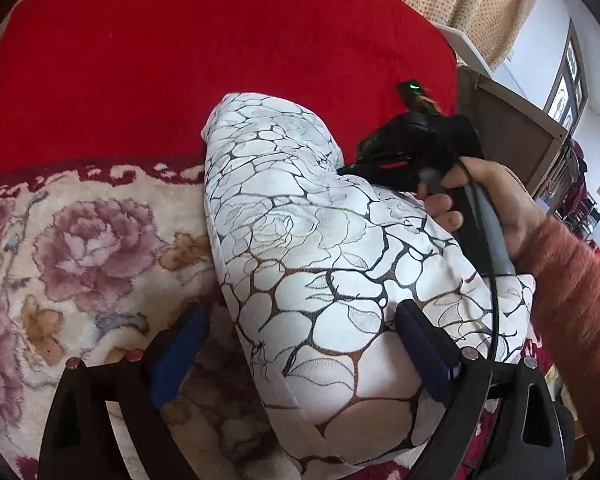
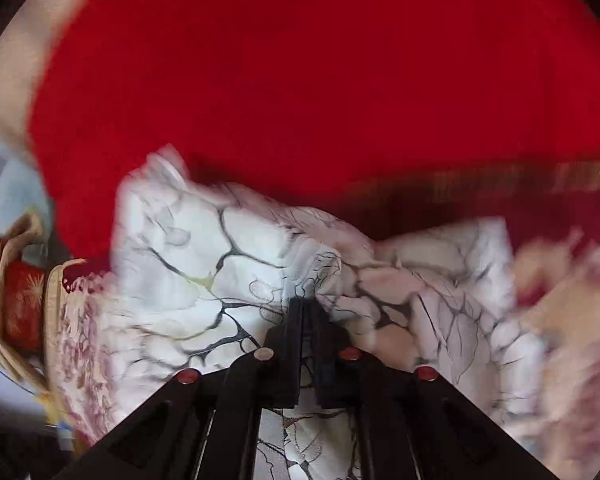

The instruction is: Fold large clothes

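A white garment (image 1: 300, 216) printed with black crackle lines and roses lies bunched on the bed. My left gripper (image 1: 302, 314) is open, its blue pads (image 1: 180, 344) wide apart; the garment's near end lies between them, against the right pad and clear of the left one. A person's hand (image 1: 496, 200) holds my right gripper (image 1: 348, 168), whose tips rest on the garment's far right part. In the blurred right wrist view, my right gripper (image 2: 304, 304) is shut, with folds of the garment (image 2: 204, 264) gathered at its tips.
A red blanket (image 1: 220, 60) covers the far part of the bed. A cream blanket with purple flowers (image 1: 80, 248) lies at the near left. A brown wooden panel (image 1: 512, 128) and a dotted beige curtain (image 1: 480, 0) stand at the right. An orange sleeve (image 1: 572, 280) crosses the right edge.
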The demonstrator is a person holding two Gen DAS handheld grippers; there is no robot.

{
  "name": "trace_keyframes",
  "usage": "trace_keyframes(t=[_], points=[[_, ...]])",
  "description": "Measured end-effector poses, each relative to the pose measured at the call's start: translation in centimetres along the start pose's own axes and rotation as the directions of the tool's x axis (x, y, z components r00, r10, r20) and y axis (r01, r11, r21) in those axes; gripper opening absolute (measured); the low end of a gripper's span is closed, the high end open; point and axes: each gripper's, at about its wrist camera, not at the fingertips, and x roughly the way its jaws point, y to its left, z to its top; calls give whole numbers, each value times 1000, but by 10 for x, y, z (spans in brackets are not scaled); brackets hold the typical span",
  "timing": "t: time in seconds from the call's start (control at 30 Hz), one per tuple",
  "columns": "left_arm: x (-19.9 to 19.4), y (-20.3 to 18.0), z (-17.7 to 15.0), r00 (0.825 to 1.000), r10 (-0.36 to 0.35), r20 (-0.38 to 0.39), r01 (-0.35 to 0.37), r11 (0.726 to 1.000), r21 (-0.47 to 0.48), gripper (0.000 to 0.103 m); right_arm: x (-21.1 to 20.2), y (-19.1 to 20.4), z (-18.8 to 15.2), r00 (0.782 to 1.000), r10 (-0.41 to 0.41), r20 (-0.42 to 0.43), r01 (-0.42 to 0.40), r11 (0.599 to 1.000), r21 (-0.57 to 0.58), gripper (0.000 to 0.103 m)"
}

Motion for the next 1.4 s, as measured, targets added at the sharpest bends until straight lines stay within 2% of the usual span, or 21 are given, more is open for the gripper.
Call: trace_keyframes(t=[0.03, 0.1, 0.23, 0.3, 0.43, 0.53, 0.57, 0.63, 0.67, 0.73, 0.8, 0.97, 1.07, 1.17, 1.23, 1.3, 1.33, 1.37, 1.4], points=[[-1, 0, 0, 1000, 5, -5, -5, 1000, 5, 96, -5, -9, -1, 998, 50, 32, -51, 998, 36, 2], [-5, 1, 1, 1000, 9, -4, -9, 1000, 1, 96, -24, -15, -8, 992, 94, 81, -100, 993, 69, 4], [-24, 7, 3, 999, 33, 1, -33, 999, -16, 95, -89, -22, -39, 971, 157, 180, -169, 984, 53, 10], [-38, 9, 3, 998, 54, 27, -54, 998, -18, 95, -114, -20, -55, 964, 192, 185, -197, 980, 8, 10], [-50, 20, 5, 991, 117, 66, -115, 993, -30, 95, -158, 5, -104, 968, 194, 162, -171, 975, -143, 10], [-49, 31, 7, 984, 164, 62, -160, 985, -64, 95, -170, 28, -145, 965, 206, 160, -165, 956, -241, 10], [-45, 35, 4, 981, 189, 50, -186, 980, -71, 95, -167, 33, -155, 969, 191, 156, -146, 954, -262, 10], [-21, 33, -4, 973, 228, -37, -229, 973, -34, 96, -150, 33, -175, 983, 82, 162, -34, 960, -279, 8], [-15, 31, -9, 973, 226, -39, -227, 974, -25, 97, -131, 25, -183, 989, 21, 146, 20, 961, -275, 7], [-17, 30, -11, 969, 246, -5, -246, 969, -31, 98, -108, 10, -191, 988, 19, 155, 22, 966, -259, 6], [-19, 28, -6, 964, 264, -20, -264, 964, -3, 97, -114, 9, -191, 981, 39, 188, 8, 970, -244, 6], [-30, 20, -4, 945, 326, 1, -326, 945, 26, 97, -140, 23, -191, 976, 5, 216, 48, 970, -238, 8], [-47, 9, -2, 931, 362, 57, -364, 930, 53, 97, -169, 31, -201, 956, 34, 291, 41, 968, -249, 10], [-69, -3, -1, 899, 416, 141, -428, 901, 74, 97, -198, 48, -217, 926, 91, 366, 14, 962, -274, 10], [-81, -9, -1, 874, 449, 185, -469, 879, 84, 97, -211, 59, -231, 914, 92, 395, 29, 956, -291, 10], [-91, -12, -1, 855, 469, 222, -496, 864, 84, 97, -215, 71, -238, 910, 94, 403, 30, 957, -290, 16], [-97, -12, -3, 848, 475, 236, -504, 860, 79, 97, -218, 74, -241, 908, 104, 407, 18, 959, -284, 27], [-101, -11, -2, 846, 477, 240, -506, 859, 75, 98, -216, 76, -241, 907, 105, 408, 13, 961, -276, 40], [-105, -10, -3, 841, 483, 244, -511, 857, 67, 98, -219, 76, -245, 905, 100, 414, 14, 964, -264, 72]])
